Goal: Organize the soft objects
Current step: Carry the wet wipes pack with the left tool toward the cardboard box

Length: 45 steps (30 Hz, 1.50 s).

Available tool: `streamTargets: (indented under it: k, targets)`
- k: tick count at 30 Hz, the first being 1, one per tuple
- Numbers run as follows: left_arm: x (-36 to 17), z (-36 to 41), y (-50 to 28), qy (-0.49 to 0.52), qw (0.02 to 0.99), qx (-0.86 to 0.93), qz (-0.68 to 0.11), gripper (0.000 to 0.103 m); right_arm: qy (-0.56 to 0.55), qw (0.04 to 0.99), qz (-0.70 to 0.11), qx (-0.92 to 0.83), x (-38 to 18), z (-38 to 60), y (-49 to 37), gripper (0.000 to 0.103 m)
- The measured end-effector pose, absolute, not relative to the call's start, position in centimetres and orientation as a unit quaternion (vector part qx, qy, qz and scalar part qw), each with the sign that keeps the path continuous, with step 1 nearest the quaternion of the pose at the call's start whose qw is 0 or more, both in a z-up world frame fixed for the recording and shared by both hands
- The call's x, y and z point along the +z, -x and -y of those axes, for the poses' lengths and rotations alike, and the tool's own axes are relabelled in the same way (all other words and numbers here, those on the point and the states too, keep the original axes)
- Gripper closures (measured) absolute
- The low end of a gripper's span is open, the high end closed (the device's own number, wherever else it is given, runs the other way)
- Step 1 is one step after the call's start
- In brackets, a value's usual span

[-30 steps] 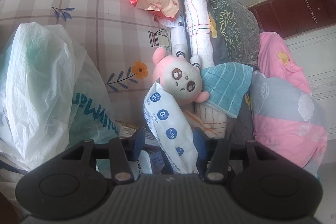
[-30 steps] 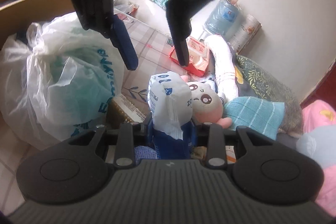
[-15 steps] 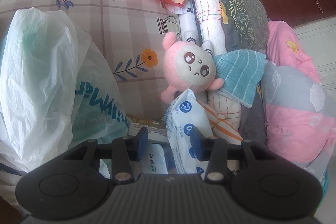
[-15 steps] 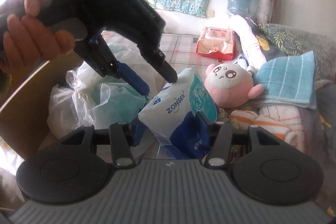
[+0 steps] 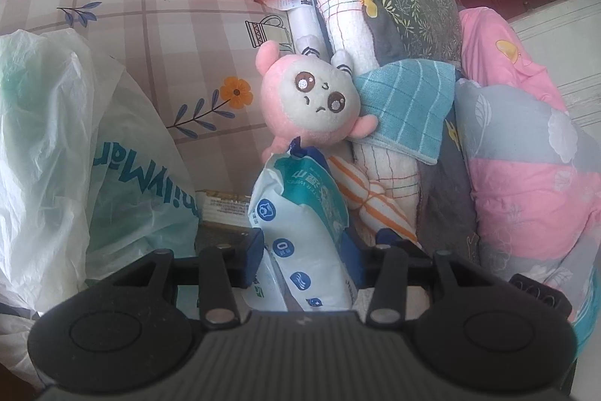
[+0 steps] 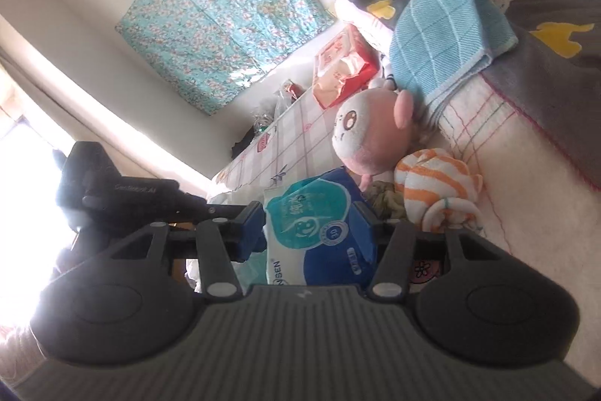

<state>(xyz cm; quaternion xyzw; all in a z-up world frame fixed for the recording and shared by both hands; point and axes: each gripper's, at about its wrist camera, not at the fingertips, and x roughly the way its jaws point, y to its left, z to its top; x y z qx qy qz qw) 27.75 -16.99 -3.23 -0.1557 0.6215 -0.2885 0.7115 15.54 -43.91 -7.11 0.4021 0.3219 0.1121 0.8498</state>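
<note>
My right gripper [image 6: 313, 232] is clamped across the wet wipes pack [image 6: 319, 232], jaws half open after widening around it, so I can carry it. It hangs just before the pink plush [image 6: 372, 138]. The left gripper [image 5: 304, 250] brackets the same pack; grip unclear.

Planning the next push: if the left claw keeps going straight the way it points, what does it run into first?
The wipes pack already sits between the left claw's fingers, so it comes first. Past the pack, the pink plush doll looks next in line, though depth is hard to judge in this view.
</note>
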Motion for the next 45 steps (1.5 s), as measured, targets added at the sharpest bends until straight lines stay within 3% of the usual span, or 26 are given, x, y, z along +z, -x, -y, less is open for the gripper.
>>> streamTargets:
  k: [14, 31, 36, 45]
  targets:
    - [-3.9, 19.0, -25.7, 0.094, 0.724, -0.303, -0.613, 0.055, -0.371, 0.843, -0.385, 0.058, -8.6, 42.4, -19.1, 0.053]
    - [-4.4, 17.8, -25.8, 0.088, 0.729, -0.297, -0.610, 0.054, -0.482, 0.777, -0.396, 0.084, -11.2, 42.9, -18.7, 0.053]
    - [-4.2, 17.9, -25.7, 0.086, 0.734, -0.311, -0.598, 0.065, -0.513, 0.760, -0.391, 0.081, -12.2, 42.8, -18.9, 0.056]
    - [-1.3, 18.0, -23.2, 0.054, 0.756, -0.324, -0.566, 0.065, -0.513, 0.768, -0.373, 0.088, -10.0, 41.6, -17.5, 0.058]
